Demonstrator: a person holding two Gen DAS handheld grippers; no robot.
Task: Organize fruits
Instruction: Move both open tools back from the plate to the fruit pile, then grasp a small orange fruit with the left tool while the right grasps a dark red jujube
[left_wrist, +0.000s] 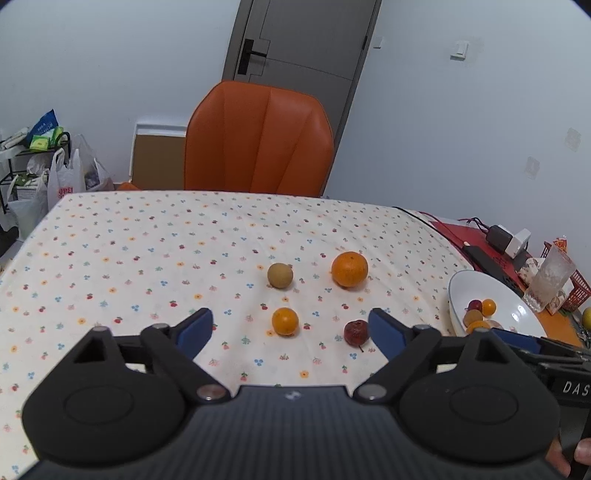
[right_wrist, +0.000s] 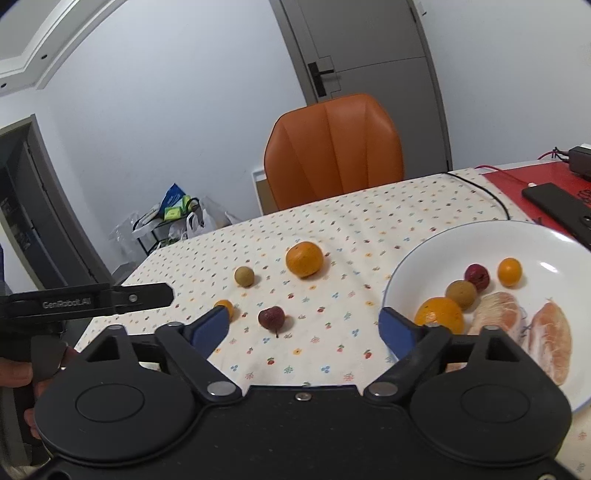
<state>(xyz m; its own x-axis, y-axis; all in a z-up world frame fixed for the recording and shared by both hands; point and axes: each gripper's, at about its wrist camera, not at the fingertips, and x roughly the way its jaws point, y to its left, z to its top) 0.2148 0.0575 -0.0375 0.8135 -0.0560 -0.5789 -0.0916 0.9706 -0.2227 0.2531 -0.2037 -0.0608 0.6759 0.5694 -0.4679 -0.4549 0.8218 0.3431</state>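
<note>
Several fruits lie loose on the flowered tablecloth: a large orange, a brown round fruit, a small orange and a dark red fruit. My left gripper is open, its blue pads to either side of the small orange and the red fruit, touching neither. In the right wrist view my right gripper is also open just short of the red fruit, with the large orange and brown fruit beyond. A white bowl at the right holds several fruits and peeled citrus pieces.
An orange chair stands behind the table's far edge. Right of the bowl lie a red mat, a dark phone, chargers with cables, a plastic cup and a red basket. Bags and a rack crowd the floor at the left.
</note>
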